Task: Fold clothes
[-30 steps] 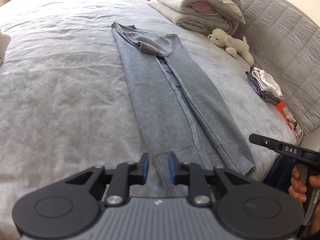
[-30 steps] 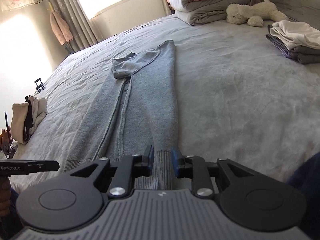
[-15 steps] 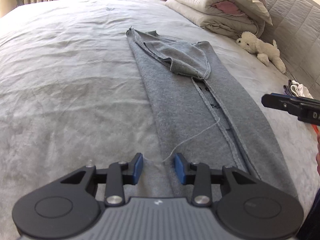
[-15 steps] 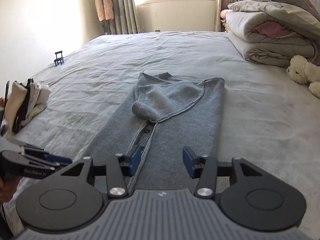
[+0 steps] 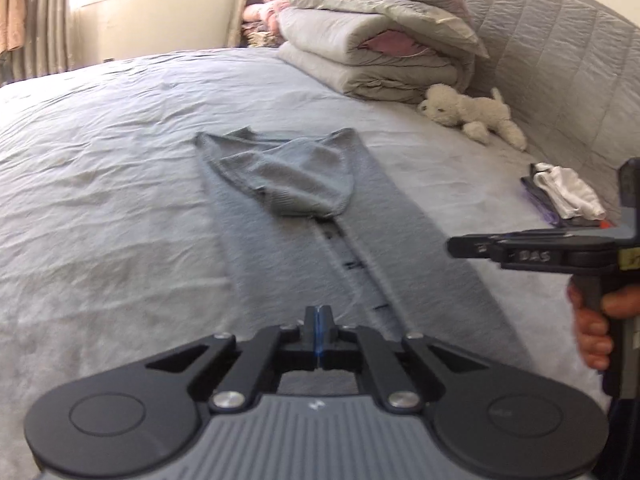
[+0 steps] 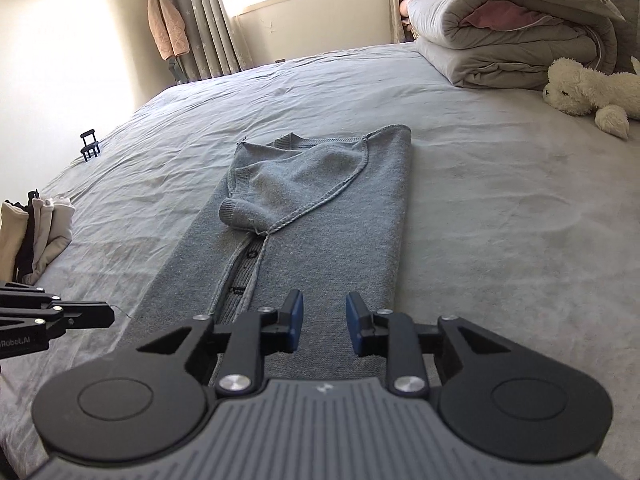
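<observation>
On the bed: long grey knitted cardigan (image 6: 320, 216) lay folded narrow on grey sheet (image 6: 500, 208).
Left gripper (image 5: 318, 330): my fingers pressed together, empty.
Right gripper (image 6: 323, 322): my fingers spread above hem.

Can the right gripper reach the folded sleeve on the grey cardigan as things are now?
Probably yes. The right gripper is open, above the near part of the grey cardigan. The folded sleeve lies ahead, on top, and nothing stands between. The left gripper, shut, is off to the side.
</observation>
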### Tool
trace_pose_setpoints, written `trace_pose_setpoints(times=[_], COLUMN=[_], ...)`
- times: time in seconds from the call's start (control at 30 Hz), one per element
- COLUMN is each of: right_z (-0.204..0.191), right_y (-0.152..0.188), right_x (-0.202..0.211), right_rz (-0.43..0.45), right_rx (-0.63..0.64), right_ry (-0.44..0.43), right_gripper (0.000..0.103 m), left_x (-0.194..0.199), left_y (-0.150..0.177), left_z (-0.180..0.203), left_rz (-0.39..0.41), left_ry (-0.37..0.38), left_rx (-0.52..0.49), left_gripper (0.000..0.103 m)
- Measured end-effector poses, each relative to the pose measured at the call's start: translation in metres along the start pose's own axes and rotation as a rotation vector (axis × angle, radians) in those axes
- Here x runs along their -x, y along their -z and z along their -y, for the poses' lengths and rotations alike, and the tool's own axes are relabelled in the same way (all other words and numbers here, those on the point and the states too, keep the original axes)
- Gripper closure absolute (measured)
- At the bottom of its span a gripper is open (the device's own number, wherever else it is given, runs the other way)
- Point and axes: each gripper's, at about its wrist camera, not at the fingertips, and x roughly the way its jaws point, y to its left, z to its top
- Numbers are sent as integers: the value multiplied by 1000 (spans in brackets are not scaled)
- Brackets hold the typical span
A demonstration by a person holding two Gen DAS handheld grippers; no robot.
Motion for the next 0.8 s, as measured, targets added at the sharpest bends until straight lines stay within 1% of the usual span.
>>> trace_pose_setpoints(times=[0.07, 0.13, 0.17, 0.2, 0.27, 0.37, 0.43, 0.5, 0.57, 0.63, 0.77, 0.8], right_z=[4, 10, 13, 15, 16, 13, 9, 5, 0, -6, -11, -13], right_y=[-1, 0, 0, 1, 0, 2, 4, 6, 9, 11, 16, 18], right_x=[2, 3, 4, 5, 10, 15, 15, 15, 14, 12, 9, 9], right_rz=[5, 5, 3, 1, 3, 14, 13, 8, 2, -6, -17, -16], right_rx=[-11, -19, -21, -24, -20, -1, 13, 32, 54, 87, 113, 119], right_ry=[7, 27, 38, 46, 37, 16, 6, -5, -15, -22, -30, -40], right_gripper=[75, 75, 75, 75, 75, 75, 75, 75, 75, 75, 75, 76], left_x=[-4, -4, -2, 0, 8, 23, 29, 32, 26, 22, 17, 16], left_y=[-5, -2, 3, 8, 17, 30, 32, 32, 35, 41, 51, 52], left_z=[18, 25, 27, 28, 27, 23, 16, 1, -15, -26, -32, -31], left_rz=[16, 20, 13, 6, -6, 8, 10, 2, -61, -86, -116, -121], left_ry=[102, 179, 208, 235, 263, 294, 269, 221, 130, 71, 13, 9], left_rx=[7, 14, 17, 19, 27, 12, 23, 63, 133, 187, 175, 164], left_gripper=[98, 93, 87, 72, 57, 55, 55, 52, 52, 52, 54, 54])
